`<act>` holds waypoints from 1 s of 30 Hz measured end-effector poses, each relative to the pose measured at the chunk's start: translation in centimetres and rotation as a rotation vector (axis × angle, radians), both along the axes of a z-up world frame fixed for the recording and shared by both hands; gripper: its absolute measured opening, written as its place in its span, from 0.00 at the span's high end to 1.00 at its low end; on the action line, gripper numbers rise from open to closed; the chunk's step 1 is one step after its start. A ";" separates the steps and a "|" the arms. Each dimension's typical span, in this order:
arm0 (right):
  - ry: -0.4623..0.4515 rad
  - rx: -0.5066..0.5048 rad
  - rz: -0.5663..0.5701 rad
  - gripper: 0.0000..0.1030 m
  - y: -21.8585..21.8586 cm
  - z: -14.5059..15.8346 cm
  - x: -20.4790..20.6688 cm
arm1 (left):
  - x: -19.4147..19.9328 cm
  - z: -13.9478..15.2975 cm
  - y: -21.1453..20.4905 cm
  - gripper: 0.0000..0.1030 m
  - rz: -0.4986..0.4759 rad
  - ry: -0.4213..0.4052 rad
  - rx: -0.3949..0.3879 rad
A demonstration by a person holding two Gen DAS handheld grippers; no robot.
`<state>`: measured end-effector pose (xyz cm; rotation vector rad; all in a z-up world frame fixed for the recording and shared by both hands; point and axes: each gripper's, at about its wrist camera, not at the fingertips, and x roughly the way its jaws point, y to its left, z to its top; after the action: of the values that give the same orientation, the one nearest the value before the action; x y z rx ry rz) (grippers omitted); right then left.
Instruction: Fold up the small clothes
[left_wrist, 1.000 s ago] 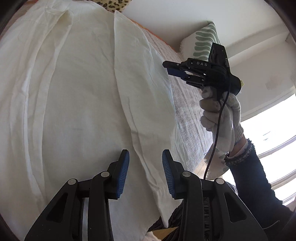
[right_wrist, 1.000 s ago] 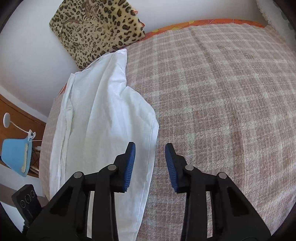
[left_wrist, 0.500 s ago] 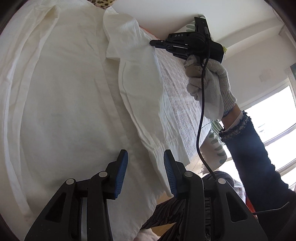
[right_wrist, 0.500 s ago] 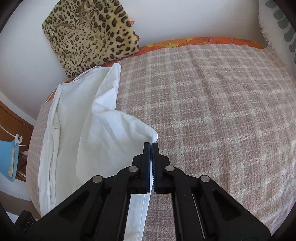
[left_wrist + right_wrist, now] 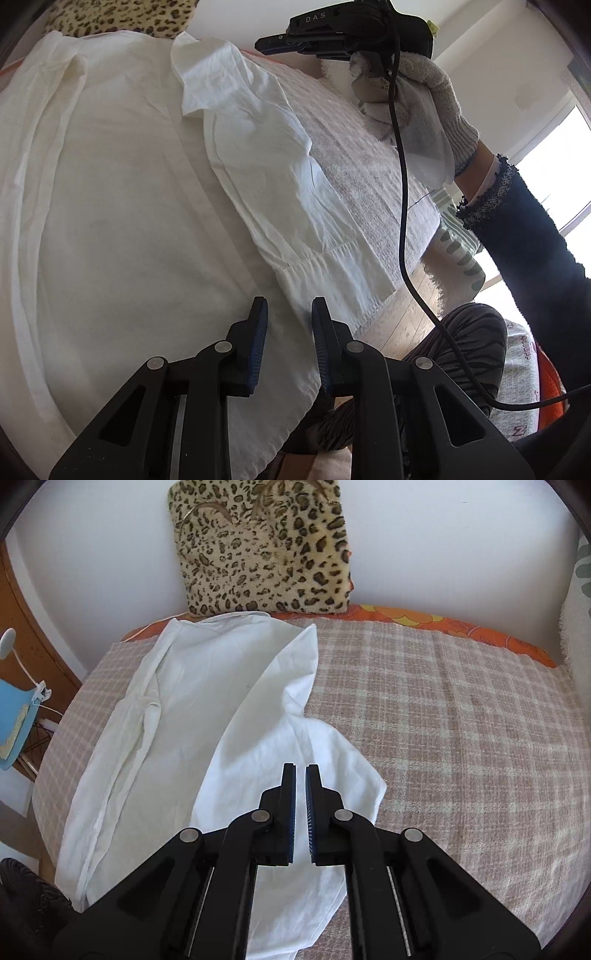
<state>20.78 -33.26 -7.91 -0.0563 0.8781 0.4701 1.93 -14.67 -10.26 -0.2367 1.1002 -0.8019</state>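
Left tool (image 5: 286, 317), jaws closing over the white garment (image 5: 122, 206) on the bed (image 5: 461, 716); whether cloth entered them was unclear. Right tool (image 5: 300, 775) nearly together, apparently empty.

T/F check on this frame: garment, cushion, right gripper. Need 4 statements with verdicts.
1. The white garment lies on a plaid blanket. True.
2. The leopard-print cushion lies flat on top of the garment. False: it stands against the wall, behind the garment.
3. The hand holding the right gripper is gloved. True.
4. The right gripper's jaws are wide open. False: they are shut, with no cloth visible between them.
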 end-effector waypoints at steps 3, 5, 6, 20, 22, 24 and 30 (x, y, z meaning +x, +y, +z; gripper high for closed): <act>0.034 -0.041 0.042 0.94 3.3 -2.0 1.8 | 0.1 -0.1 0.6 0.80 -0.001 0.001 -0.008; 0.068 -0.055 0.001 0.94 4.0 -3.4 4.2 | -0.2 -0.2 1.0 0.80 -0.013 -0.017 -0.004; 0.079 -0.063 -0.027 0.94 4.0 -3.9 5.3 | -0.4 -0.1 0.9 0.80 -0.016 -0.023 -0.002; 0.076 0.081 -0.094 0.82 -1.4 -0.1 5.3 | -3.4 2.3 1.2 0.80 -0.013 -0.111 0.023; 0.058 0.146 -0.101 0.66 -3.9 1.7 3.4 | -3.7 3.3 1.1 0.80 0.007 -0.151 0.013; 0.053 0.207 -0.102 0.54 -6.5 3.1 1.9 | -3.9 4.2 0.0 0.74 -0.006 -0.189 0.024; 0.059 0.260 -0.134 0.49 -12.6 4.4 -0.1 | -4.1 4.6 -6.8 0.47 -0.094 -0.255 0.117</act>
<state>20.73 -45.90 -3.52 0.2544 0.8665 0.4582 -2.14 -21.51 -5.62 0.0163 0.9183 -0.8230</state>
